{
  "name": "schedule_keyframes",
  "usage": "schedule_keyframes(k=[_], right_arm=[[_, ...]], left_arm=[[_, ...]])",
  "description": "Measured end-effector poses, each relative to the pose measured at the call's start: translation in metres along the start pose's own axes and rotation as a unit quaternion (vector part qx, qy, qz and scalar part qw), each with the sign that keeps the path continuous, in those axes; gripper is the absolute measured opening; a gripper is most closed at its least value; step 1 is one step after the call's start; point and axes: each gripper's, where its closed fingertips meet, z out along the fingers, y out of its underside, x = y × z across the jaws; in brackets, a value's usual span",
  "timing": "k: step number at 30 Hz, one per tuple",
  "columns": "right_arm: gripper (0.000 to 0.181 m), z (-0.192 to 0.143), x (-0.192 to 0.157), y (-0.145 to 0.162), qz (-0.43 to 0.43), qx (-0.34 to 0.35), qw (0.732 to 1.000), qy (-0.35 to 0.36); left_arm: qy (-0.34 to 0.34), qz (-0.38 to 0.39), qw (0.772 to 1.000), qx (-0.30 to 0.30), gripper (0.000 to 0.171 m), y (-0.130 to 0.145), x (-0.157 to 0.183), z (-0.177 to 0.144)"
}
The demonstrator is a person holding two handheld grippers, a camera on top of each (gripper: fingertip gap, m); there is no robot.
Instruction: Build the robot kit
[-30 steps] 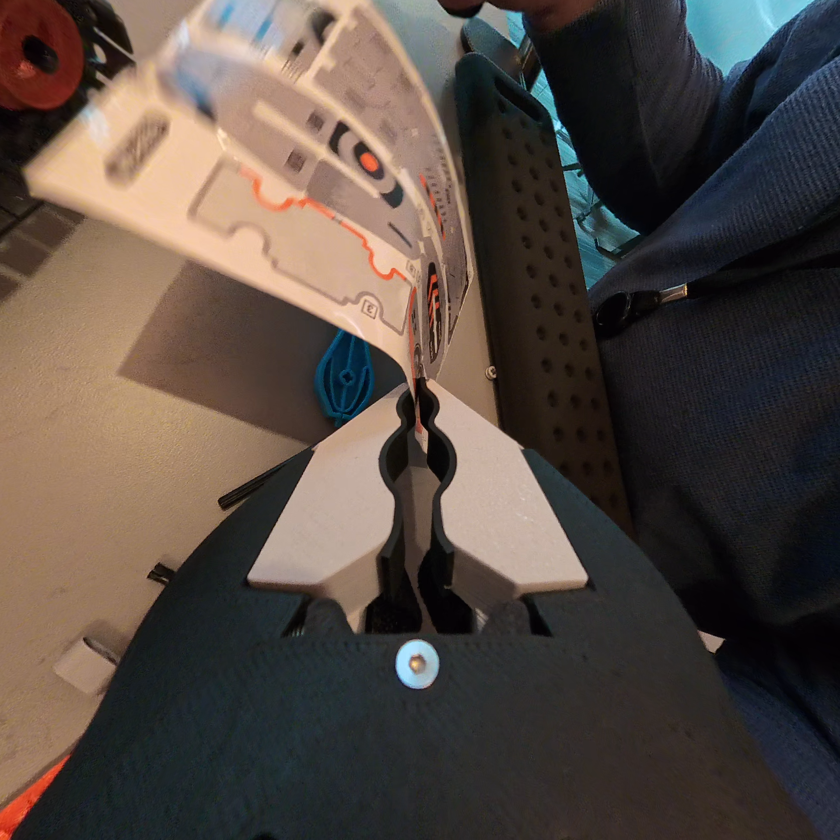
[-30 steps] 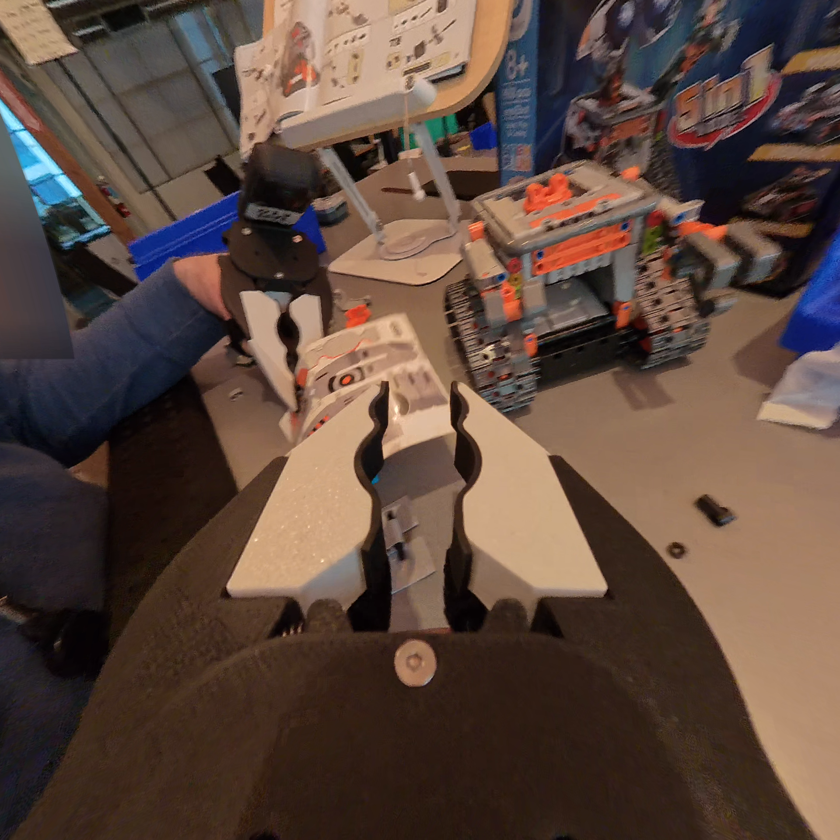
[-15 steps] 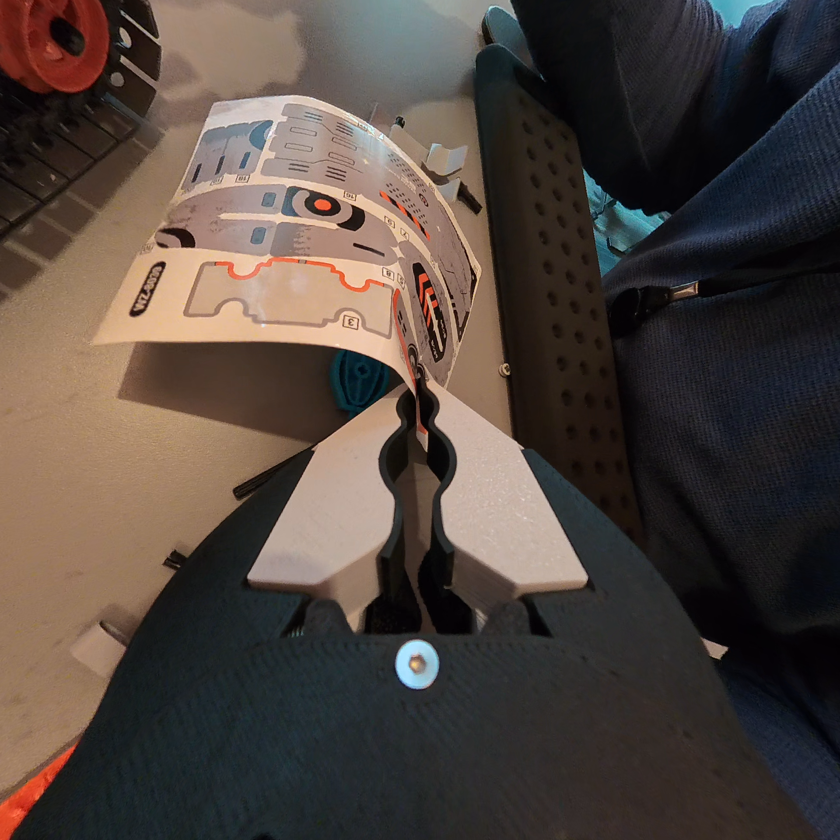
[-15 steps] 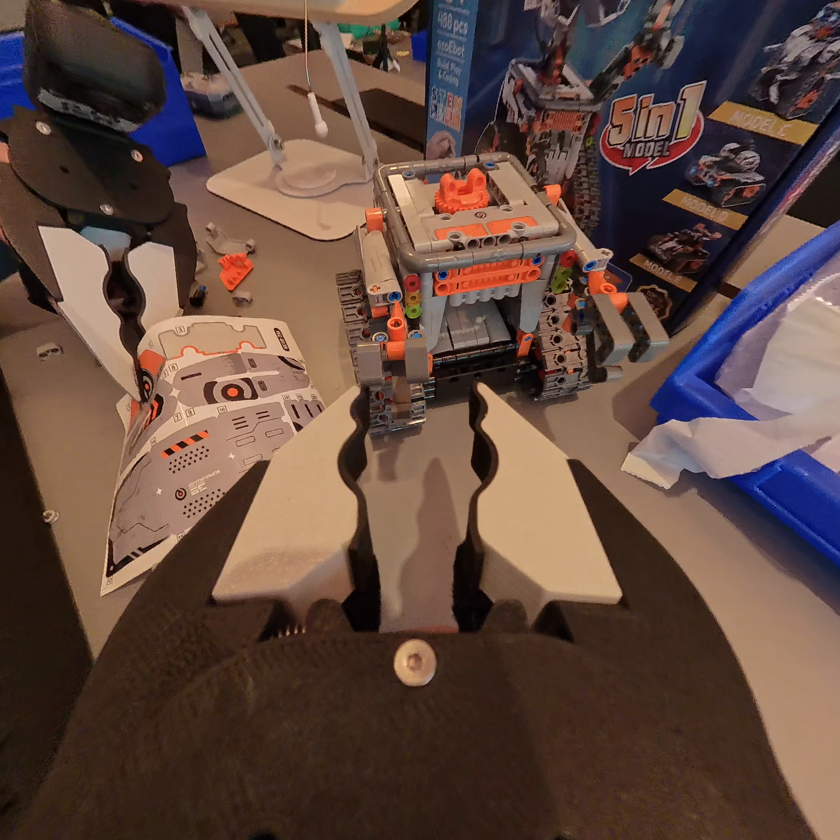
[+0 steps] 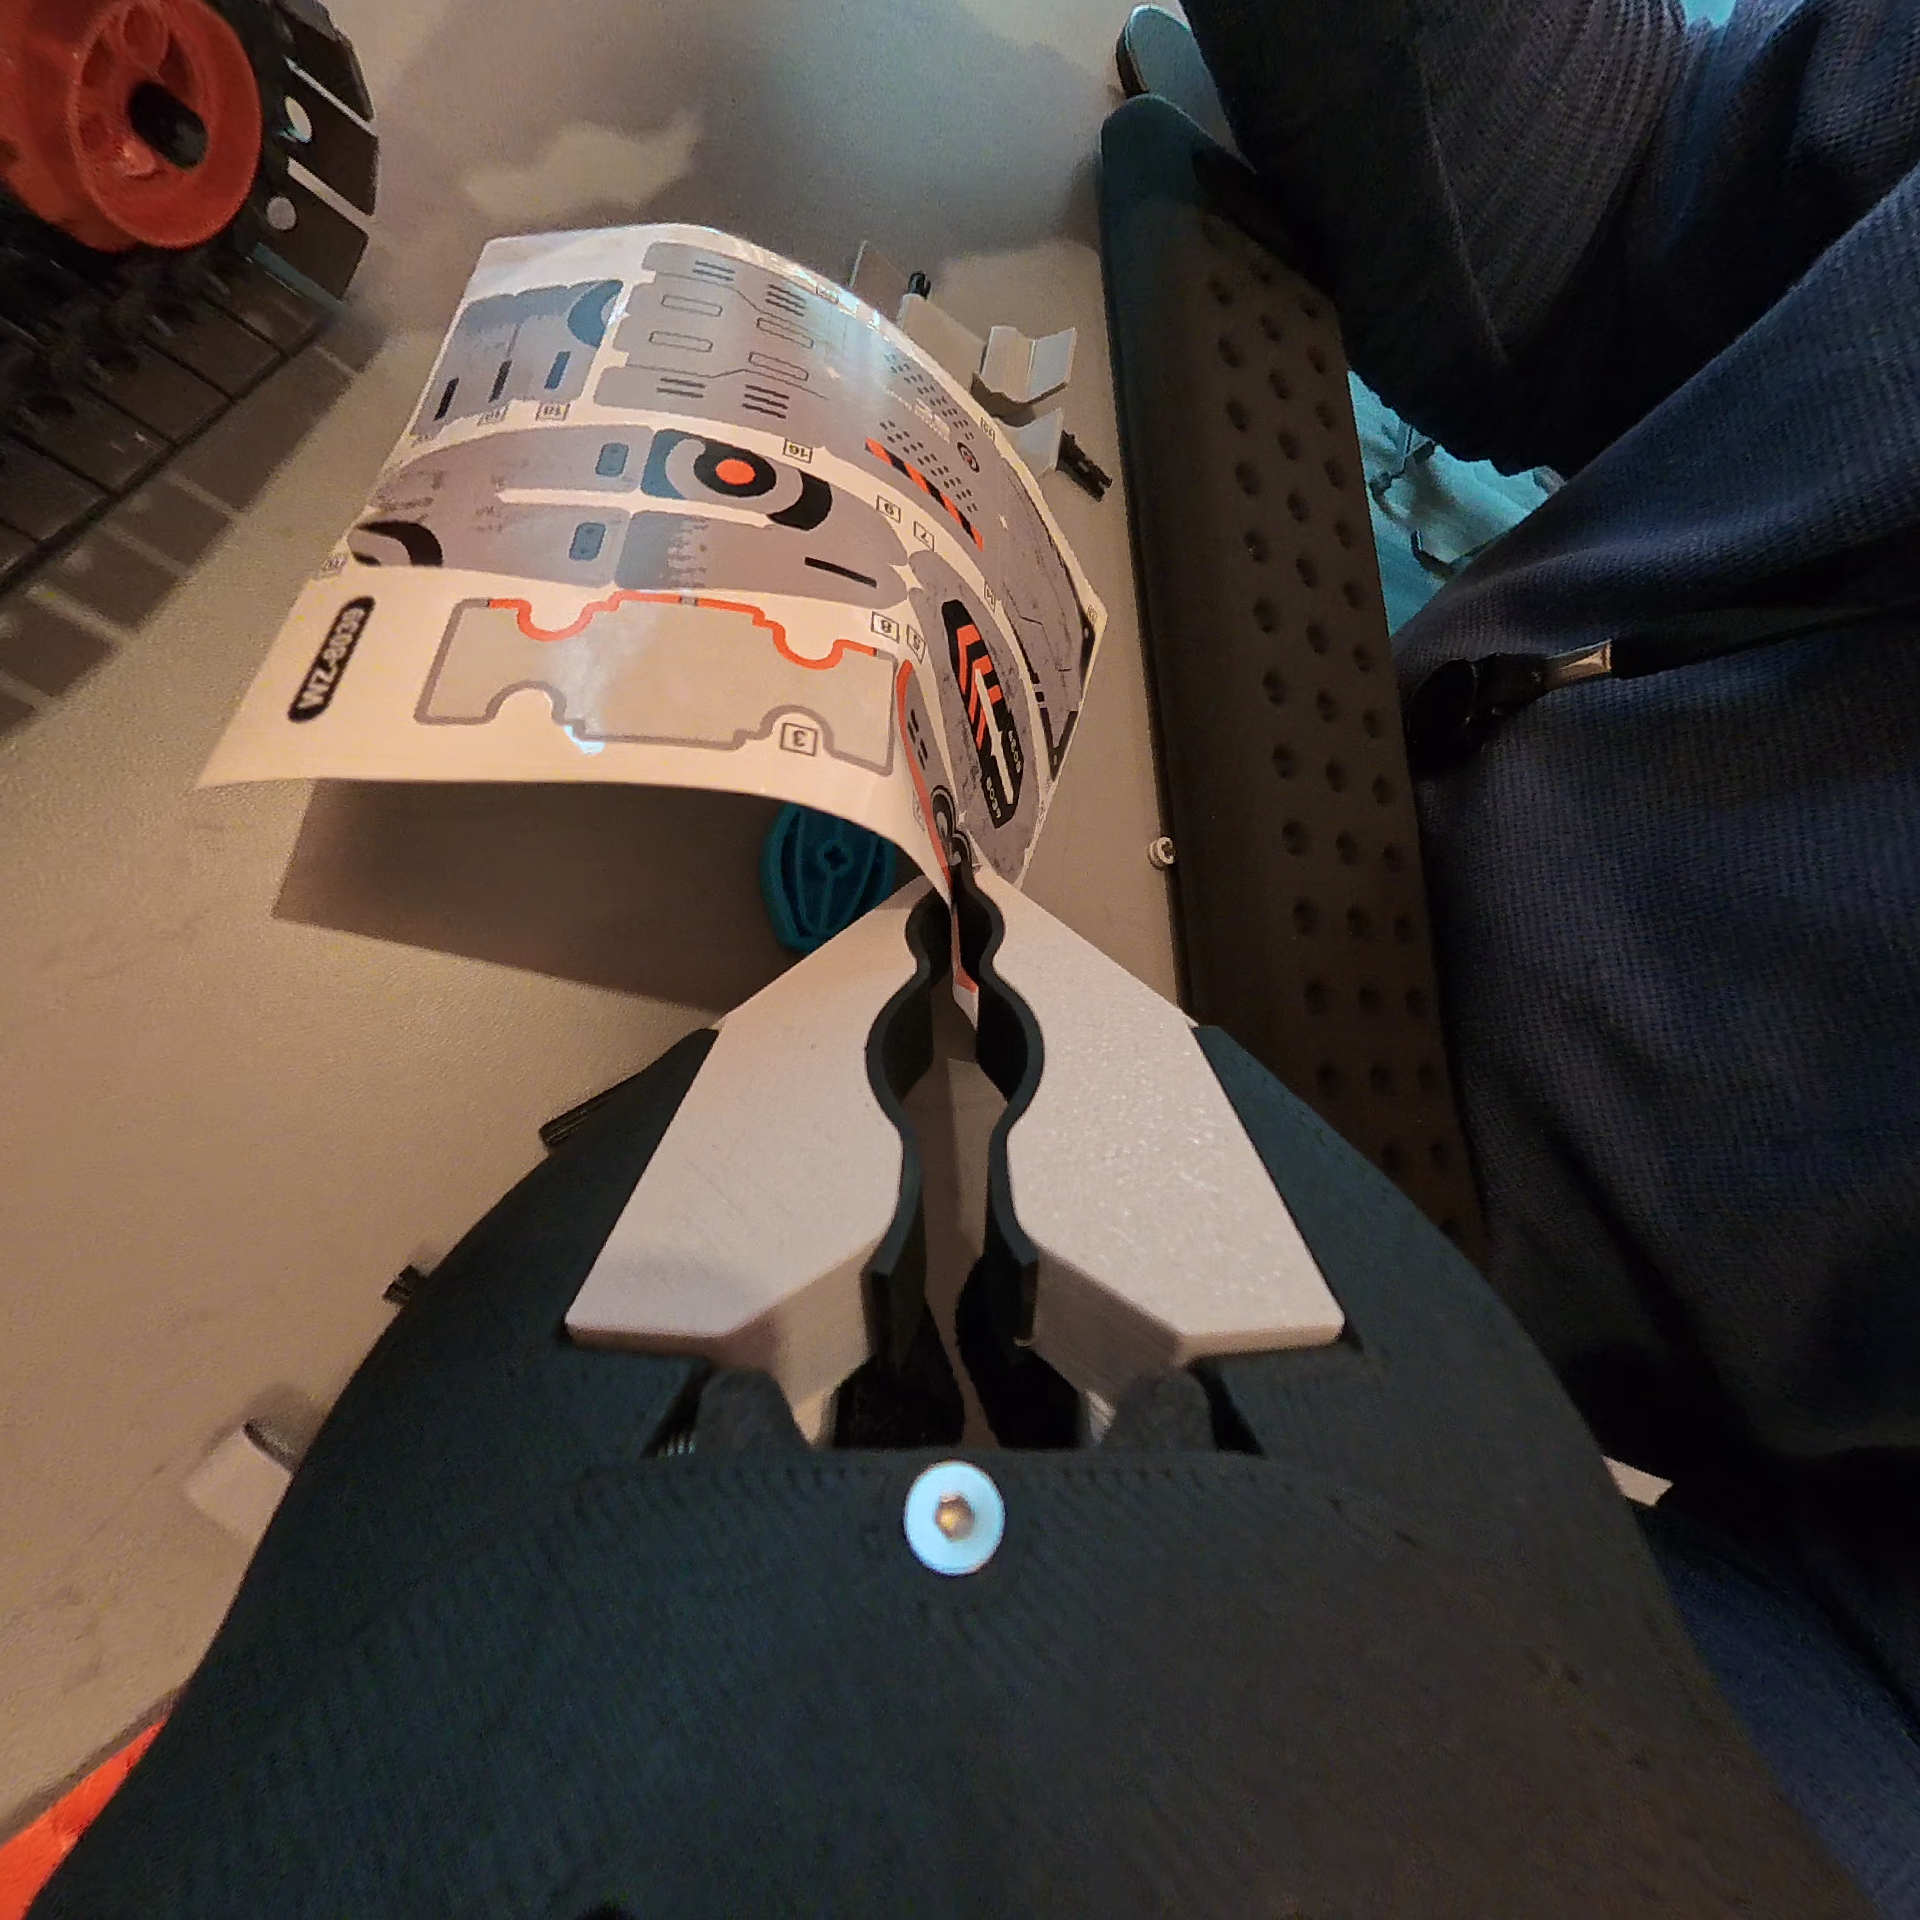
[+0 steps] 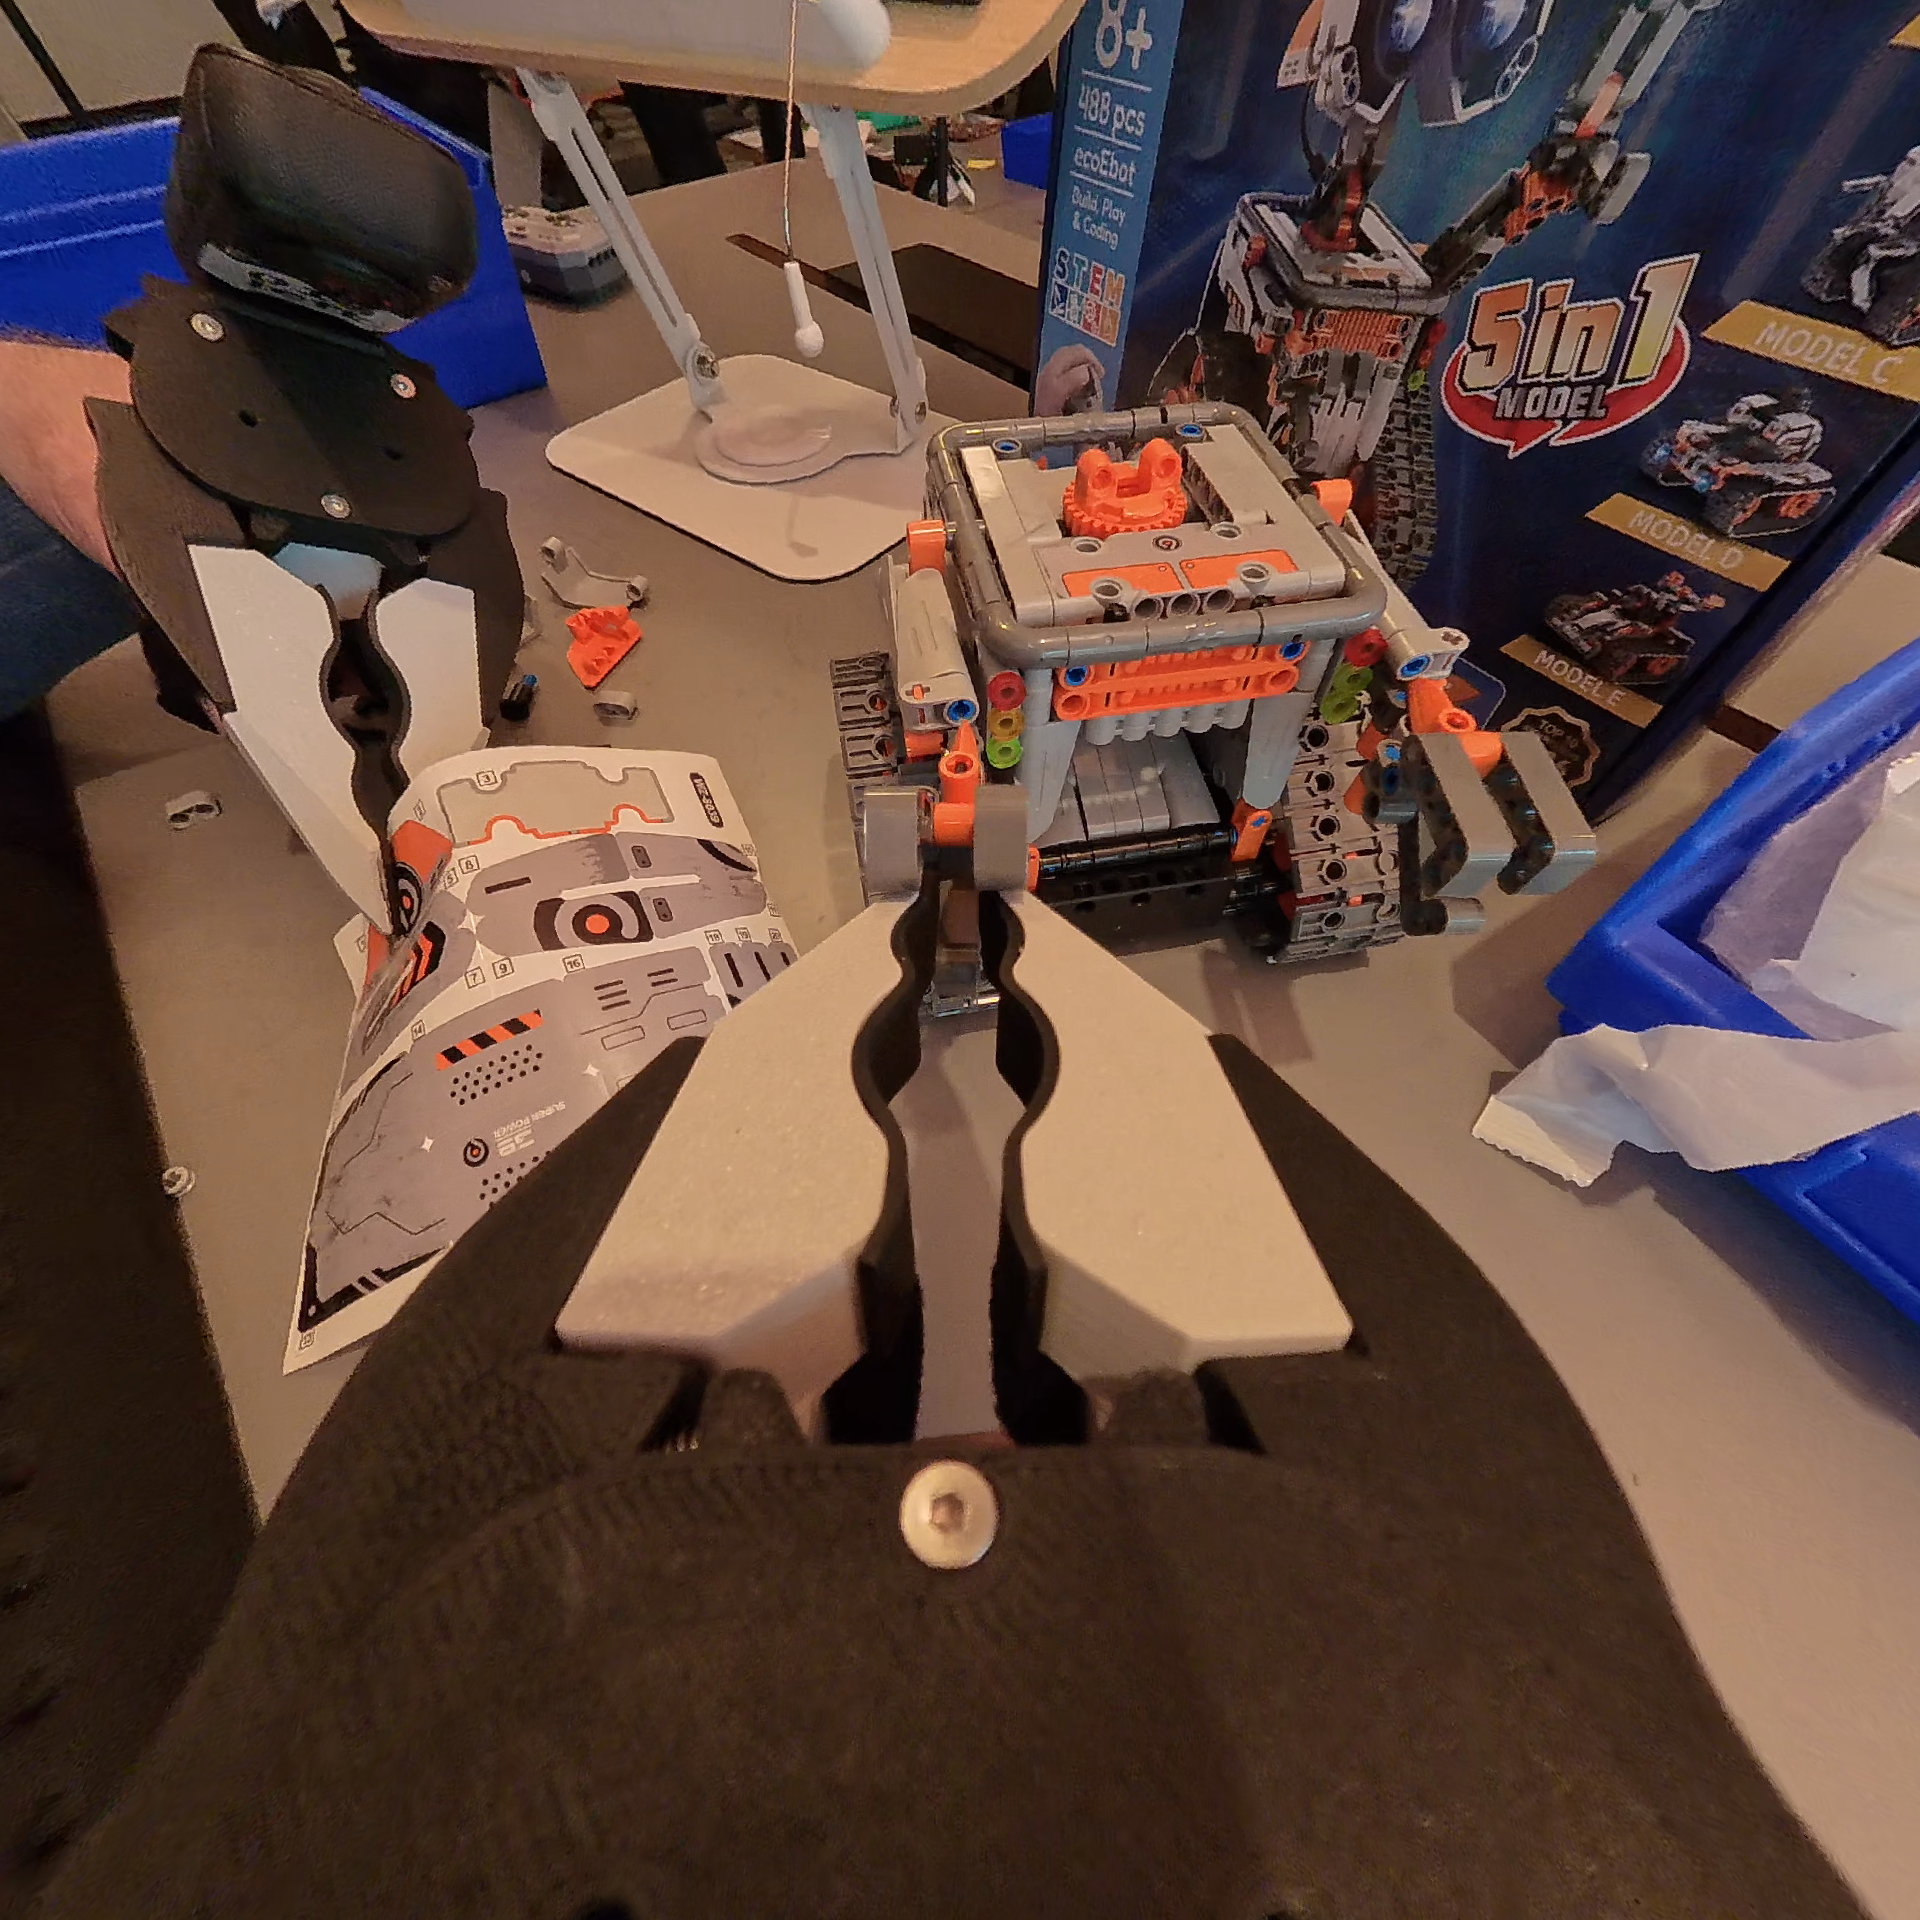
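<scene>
My left gripper (image 5: 951, 899) is shut on the near edge of a glossy sticker sheet (image 5: 665, 582). It holds that edge up so the sheet arches over the grey table (image 5: 156, 1091). In the right wrist view the left gripper (image 6: 390, 914) pinches the same sheet (image 6: 582, 935) at the left. My right gripper (image 6: 961, 914) has its jaws narrowed to a small gap. Its tips are at the low grey-and-orange front piece (image 6: 945, 821) of a tracked brick model (image 6: 1164, 665). I cannot tell whether they touch it.
A teal part (image 5: 821, 873) lies under the sheet. Small grey and orange bricks (image 6: 597, 634) lie loose behind it. A white stand base (image 6: 748, 468), a printed box (image 6: 1558, 312) and a blue bin (image 6: 1766, 987) with white paper ring the model. A person's dark sleeve (image 5: 1662, 935) is at the right.
The left gripper has lowered the sheet from upright to an arch over the table. The right gripper has swung to the model, moved up to its front, and its jaws have narrowed.
</scene>
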Motion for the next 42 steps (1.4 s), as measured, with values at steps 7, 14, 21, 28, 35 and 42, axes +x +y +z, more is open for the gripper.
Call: schedule_keyframes(k=[7,14,21,28,35,42], right_arm=[[0.005,0.006,-0.012,-0.004,-0.01,-0.009,1.0,-0.012],[0.021,0.003,-0.011,0.0,-0.001,-0.016,1.0,-0.003],[0.024,-0.02,-0.029,0.024,-0.013,-0.083,0.996,-0.027],[0.041,-0.02,-0.084,0.027,-0.03,-0.106,0.988,-0.107],[0.035,0.002,-0.122,0.063,-0.047,-0.164,0.975,-0.143],[0.033,0.013,-0.126,0.082,-0.055,-0.191,0.97,-0.137]], left_arm=[[0.0,0.004,1.0,-0.003,0.0,-0.001,0.001,0.001],[-0.002,0.0,1.0,-0.001,0.0,0.0,0.0,-0.002],[-0.003,-0.013,1.0,-0.013,0.0,0.007,0.0,-0.005],[-0.006,-0.006,1.0,-0.022,0.0,0.01,0.002,-0.005],[0.007,-0.028,0.999,-0.016,0.006,0.014,-0.001,-0.004],[0.036,-0.026,0.999,0.008,0.004,0.007,0.006,-0.003]])
